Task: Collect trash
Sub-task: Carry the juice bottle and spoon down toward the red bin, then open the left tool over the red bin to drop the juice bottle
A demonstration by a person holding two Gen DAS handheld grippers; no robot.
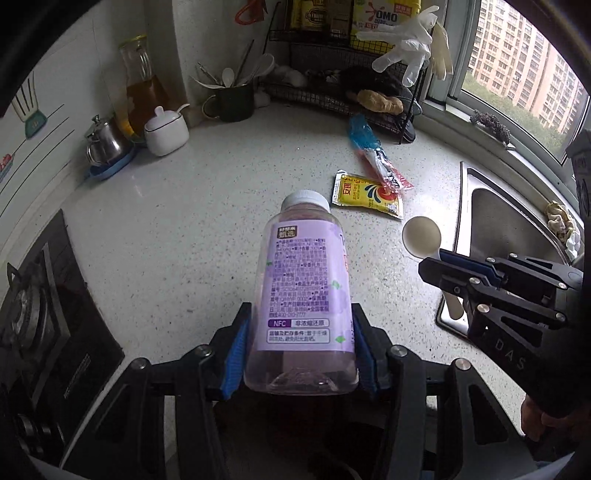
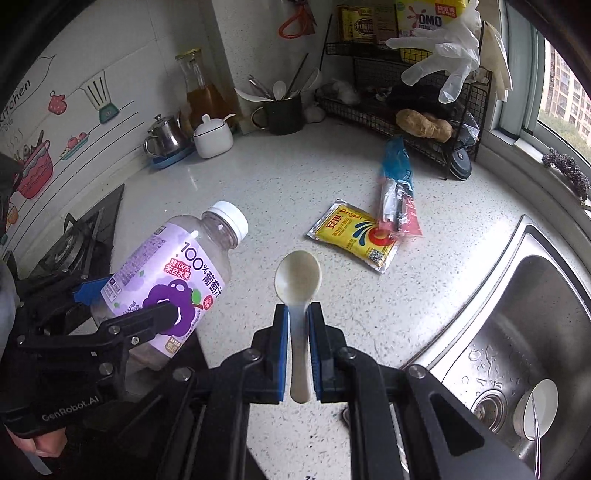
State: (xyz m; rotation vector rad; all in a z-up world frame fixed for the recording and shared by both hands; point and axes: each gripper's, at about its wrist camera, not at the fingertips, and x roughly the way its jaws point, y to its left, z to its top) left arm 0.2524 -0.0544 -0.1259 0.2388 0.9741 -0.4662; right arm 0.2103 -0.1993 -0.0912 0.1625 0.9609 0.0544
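Left gripper [image 1: 301, 347]: clamped on bottle [image 1: 304, 291], frame ctr. Right gripper [image 2: 298, 325]: pinching spoon [image 2: 298, 280], ctr. Yellow packet [image 2: 354, 236] & wrapper [image 2: 397, 192] on tabletop [image 2: 258, 192], upper right.

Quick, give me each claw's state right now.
Left claw: closed on the grape juice bottle.
Right claw: closed on the white spoon by its handle.

"100%" on bottle [image 2: 173, 280], "omo" on box [image 2: 428, 18]
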